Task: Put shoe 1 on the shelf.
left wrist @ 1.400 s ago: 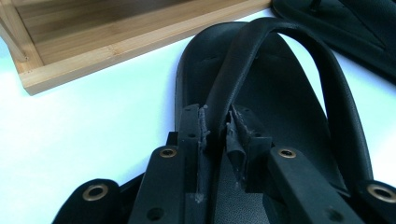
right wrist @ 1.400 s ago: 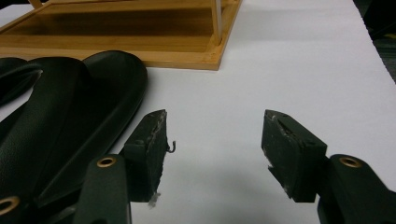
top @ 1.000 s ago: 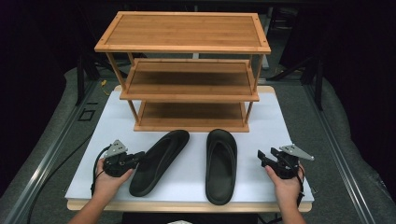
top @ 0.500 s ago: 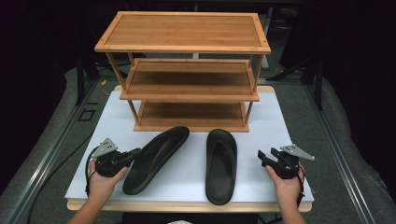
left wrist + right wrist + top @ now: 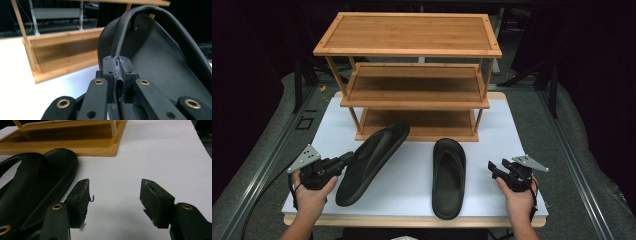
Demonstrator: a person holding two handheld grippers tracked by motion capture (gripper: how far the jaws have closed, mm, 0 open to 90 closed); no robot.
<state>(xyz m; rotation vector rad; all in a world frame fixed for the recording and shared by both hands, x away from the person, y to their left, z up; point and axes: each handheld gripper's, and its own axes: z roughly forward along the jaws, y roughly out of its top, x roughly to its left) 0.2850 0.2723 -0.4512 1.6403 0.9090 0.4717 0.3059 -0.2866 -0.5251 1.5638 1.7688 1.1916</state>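
- High view: your left gripper (image 5: 346, 159) is clamped on the edge of the left black rubber flip-flop sandal (image 5: 371, 161), at about its middle. That sandal lies slanted, its toe end reaching the front edge of the bottom shelf of the three-tier bamboo shoe rack (image 5: 412, 80), its heel end pointing back toward your side.
- High view again: the right black rubber sandal (image 5: 448, 176) lies flat on the white table top (image 5: 512, 135), just in front of the rack and pointing straight at it, apart from the first sandal.
- High view, right side: your right gripper (image 5: 491, 168) sits just beside the right sandal's outer edge, not touching it, jaws spread with nothing between them. Your right hand (image 5: 518, 196) holds it low over the table in front of the rack's right corner.
- Left gripper view: your jaws are shut tight on the sandal's thin strap or rim, pinched between the two pads (image 5: 110, 72). The sandal (image 5: 160, 55) tilts up in front of you, its sole bed facing the camera, and the rack's lowest shelf (image 5: 65, 55) stands just behind it to the left.
- Right gripper view: your jaws stand wide apart over bare white table, gripping nothing. The right sandal (image 5: 37, 182) lies just beside your left-hand pad (image 5: 81, 197), between you and the rack's bottom shelf (image 5: 70, 137).
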